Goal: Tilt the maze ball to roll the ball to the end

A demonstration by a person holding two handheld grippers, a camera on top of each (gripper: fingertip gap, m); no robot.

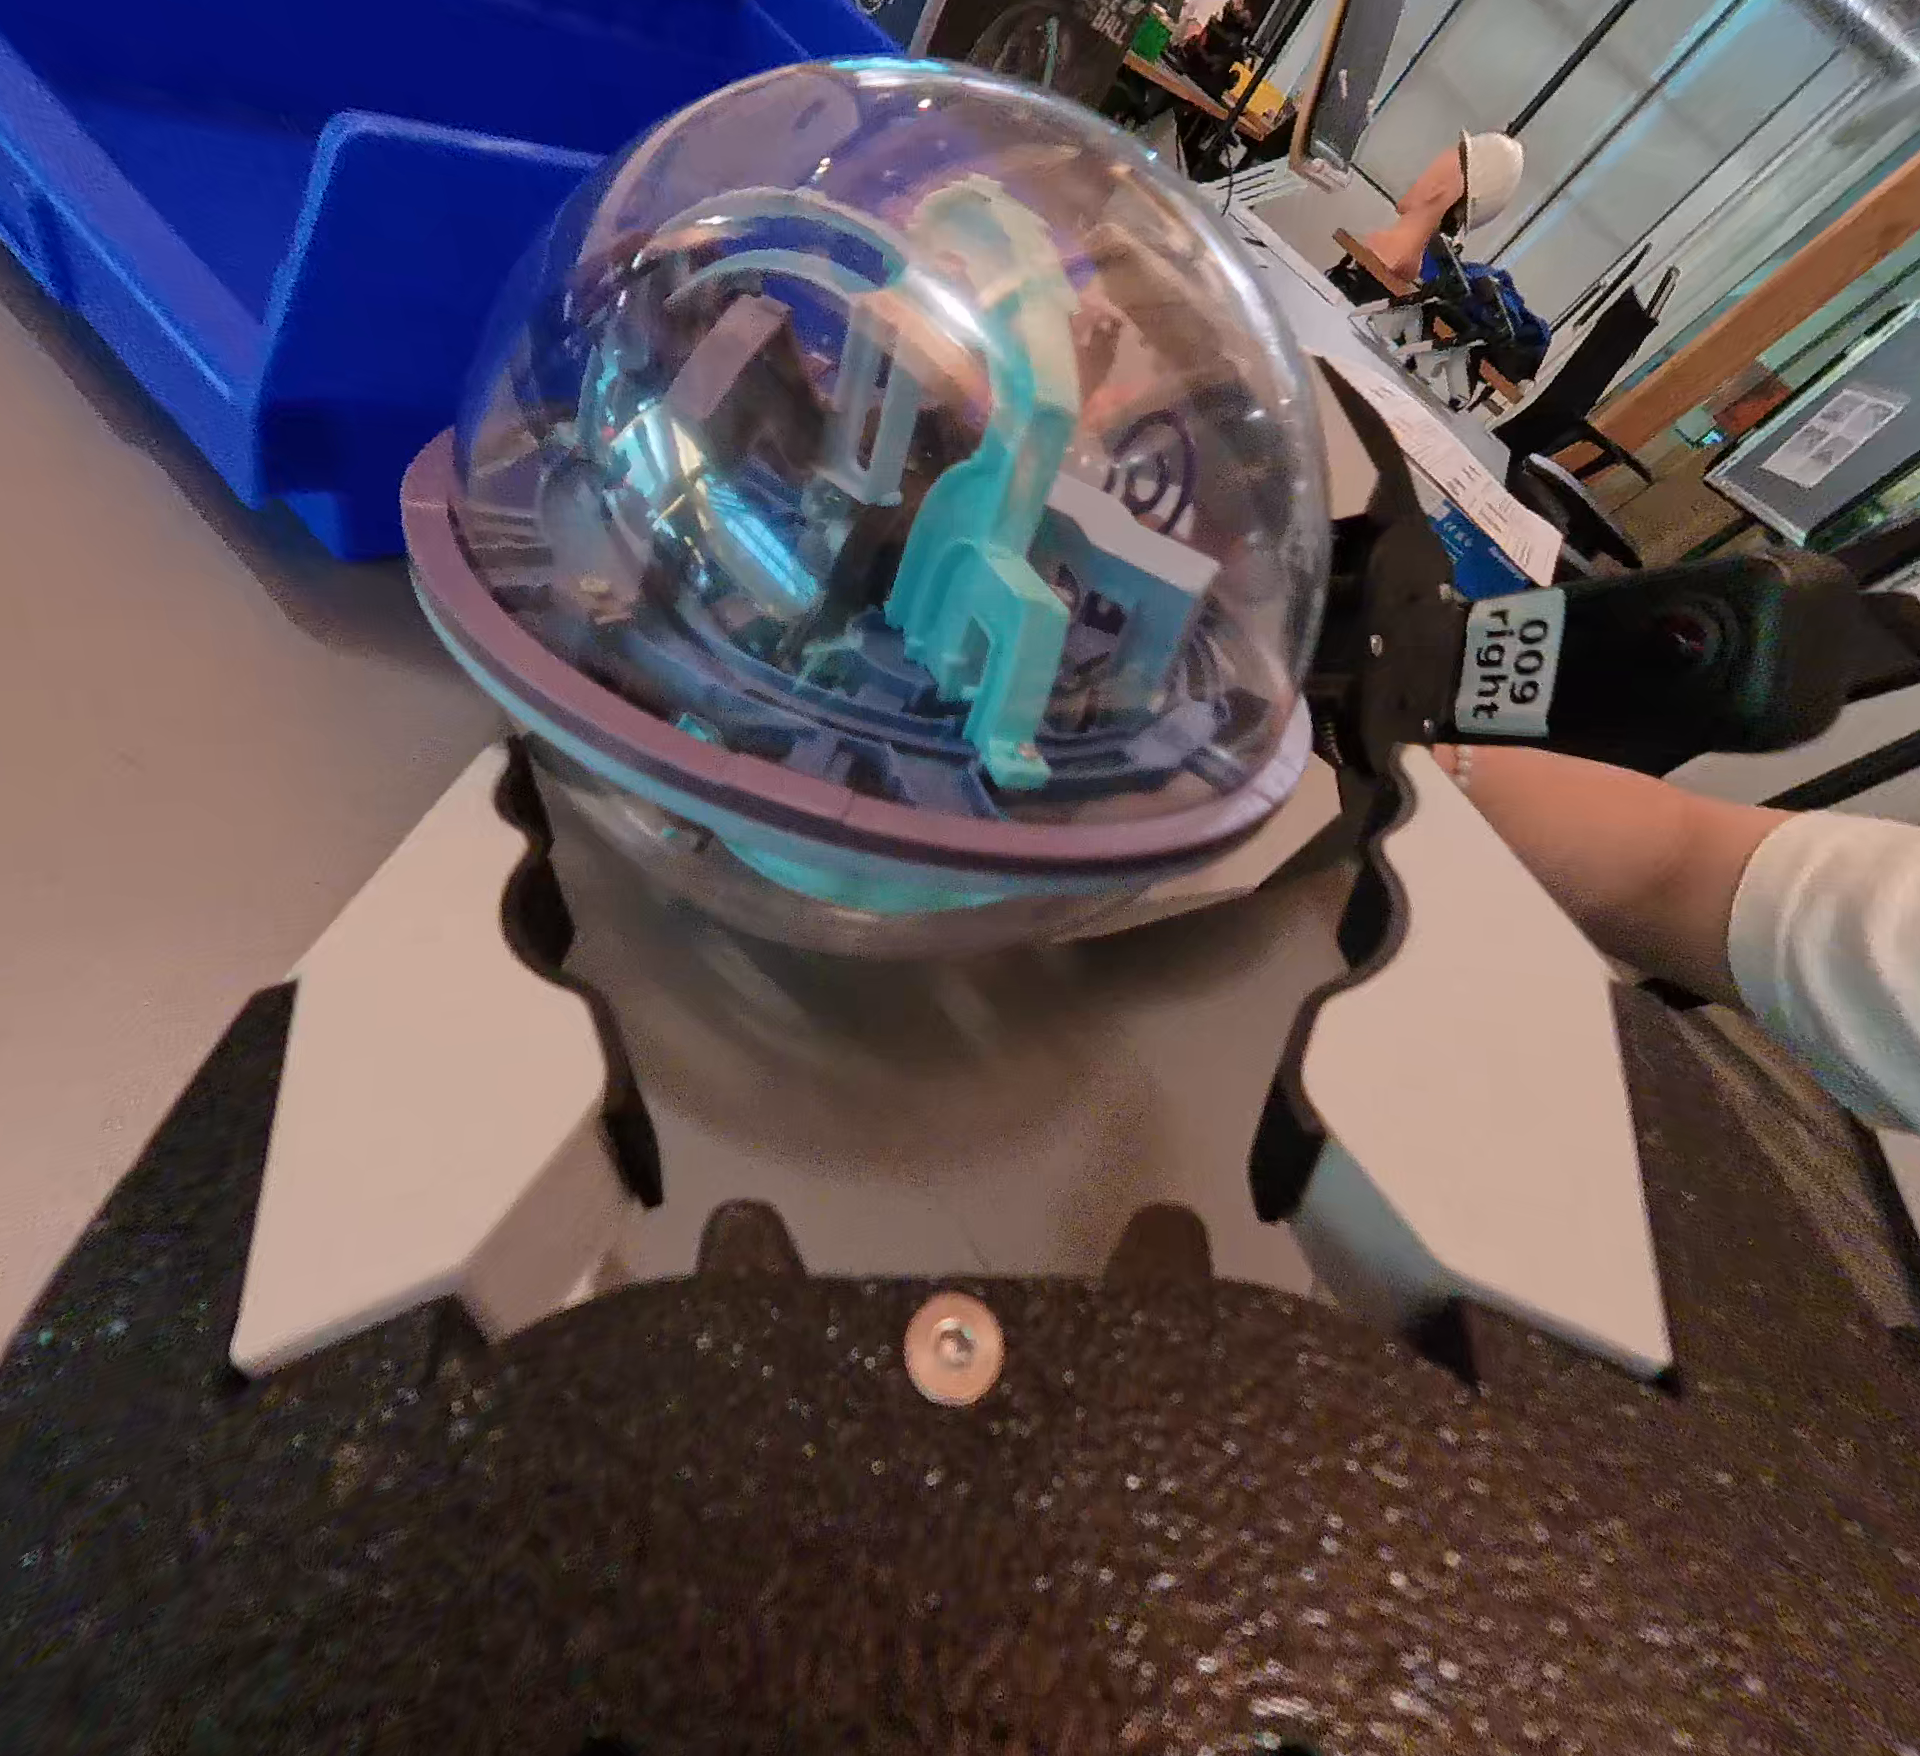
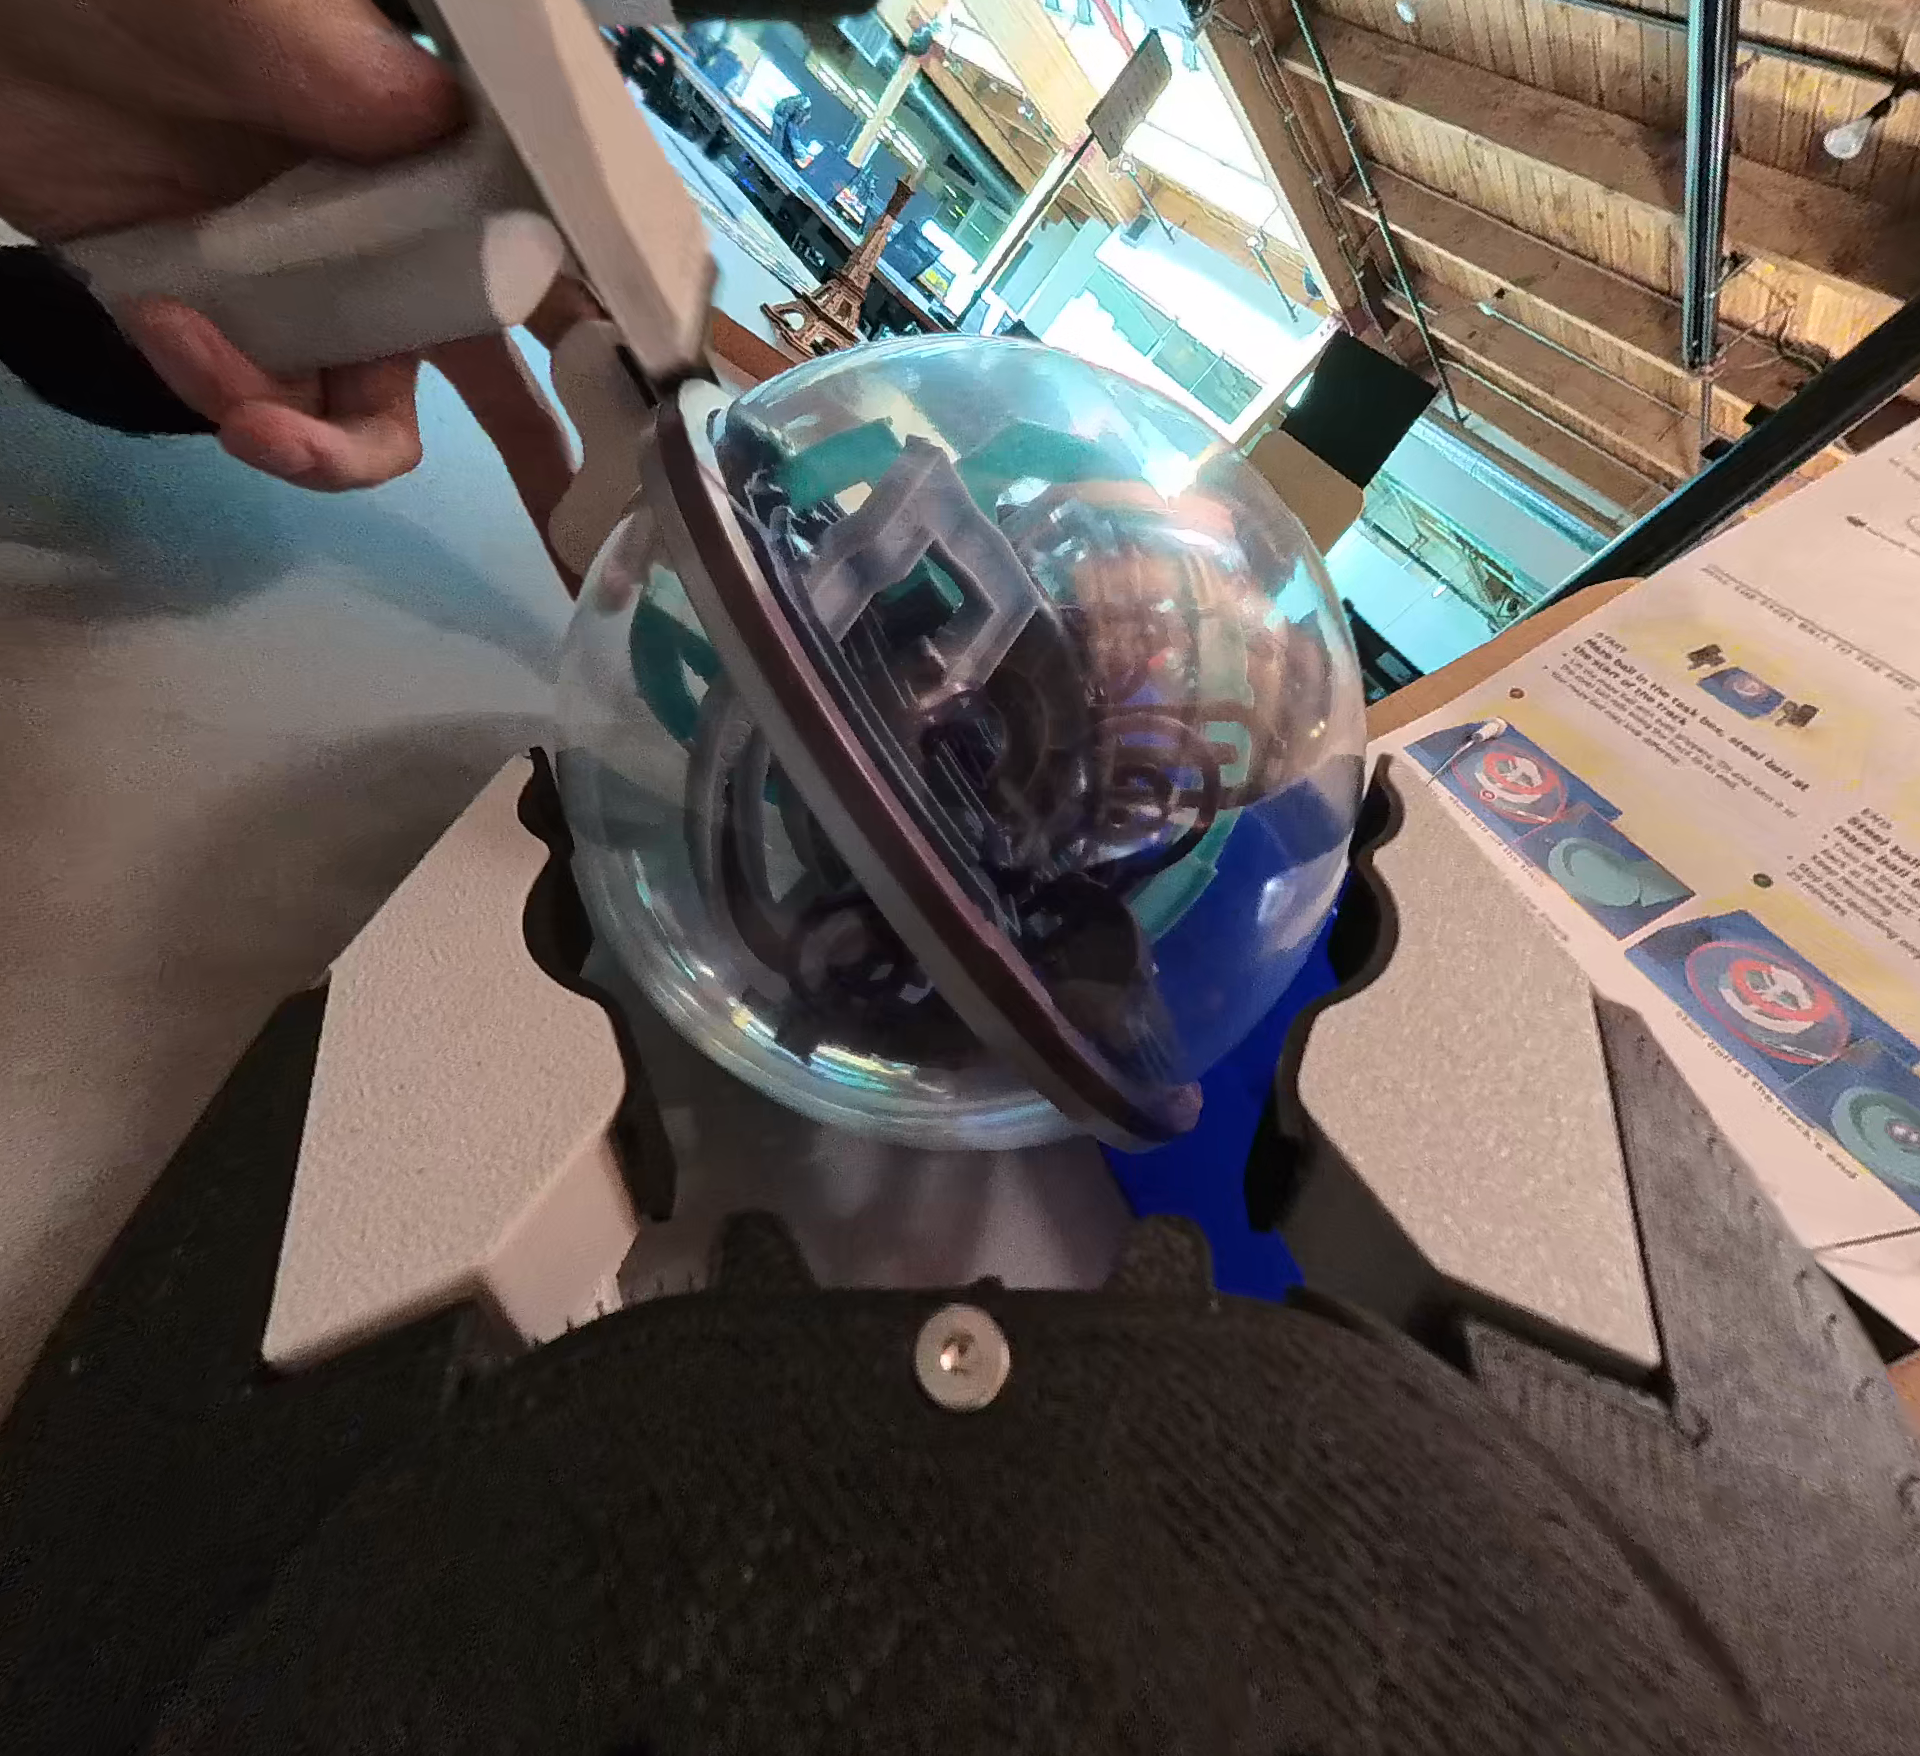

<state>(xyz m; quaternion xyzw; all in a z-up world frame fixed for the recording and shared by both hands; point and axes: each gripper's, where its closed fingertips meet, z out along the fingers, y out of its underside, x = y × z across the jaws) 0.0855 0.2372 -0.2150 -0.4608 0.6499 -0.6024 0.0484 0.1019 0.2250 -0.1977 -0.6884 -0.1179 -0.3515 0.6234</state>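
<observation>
Blue bin, largest thing in the left wrist view, at 10 o'clock behind the globe. Grey table below it. Printed instruction sheet at 3 o'clock in the right wrist view.

Maze ball: clear hard-shell sphere, purple equator ring, teal and grey tracks inside. Appears lifted off the table, held between both tools, ring tilted steeply in the right wrist view. It fills the centre of each view.

Left gripper: spread wide around the lower hemisphere, scalloped inner edges against the shell at 9 and 3 o'clock, gripping the globe. Right gripper: same wide cradle, from the far side; in the left wrist view it meets the ball at 3 o'clock. A hand works the left tool at 10 o'clock.

Handling, judged: rigid, smooth, likely slippery plastic; light for its bulk; shell may scuff or crack if squeezed hard. A round surface gives the fingers little to bite on. Best hold looks to be below or at the equator ring, where the lip stops slipping. Two opposed grips allow slow, small tilts.

Small steel ball: cannot find it among the tracks; progress unknown.
</observation>
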